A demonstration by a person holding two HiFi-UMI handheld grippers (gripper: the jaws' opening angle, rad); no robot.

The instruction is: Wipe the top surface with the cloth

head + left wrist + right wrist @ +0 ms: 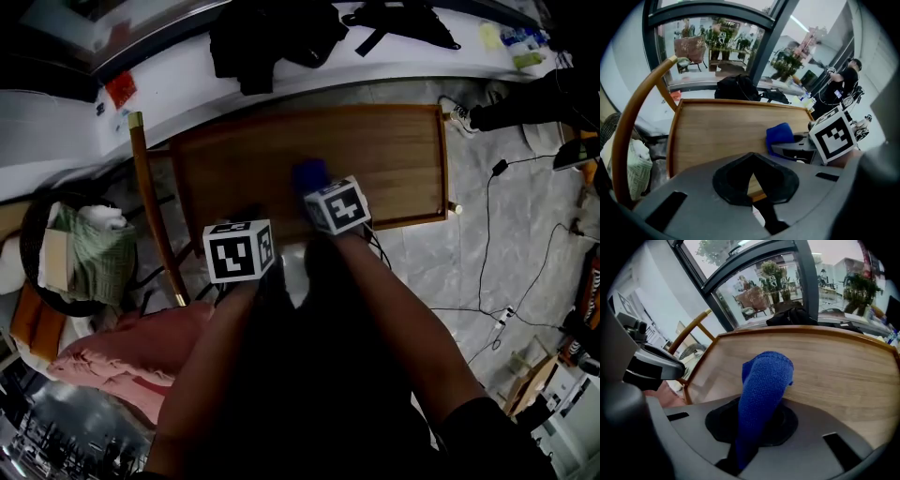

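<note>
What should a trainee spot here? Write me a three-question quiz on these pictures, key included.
1. True or false: the left gripper is clamped on the blue cloth.
2. In the head view, the blue cloth shows over: A) the wooden tabletop; B) the tiled floor; C) the pink fabric.
3. Fill in: the jaws of the right gripper are shut on the ____.
Key: 1 false, its jaws are together with nothing between them; 2 A; 3 blue cloth.
</note>
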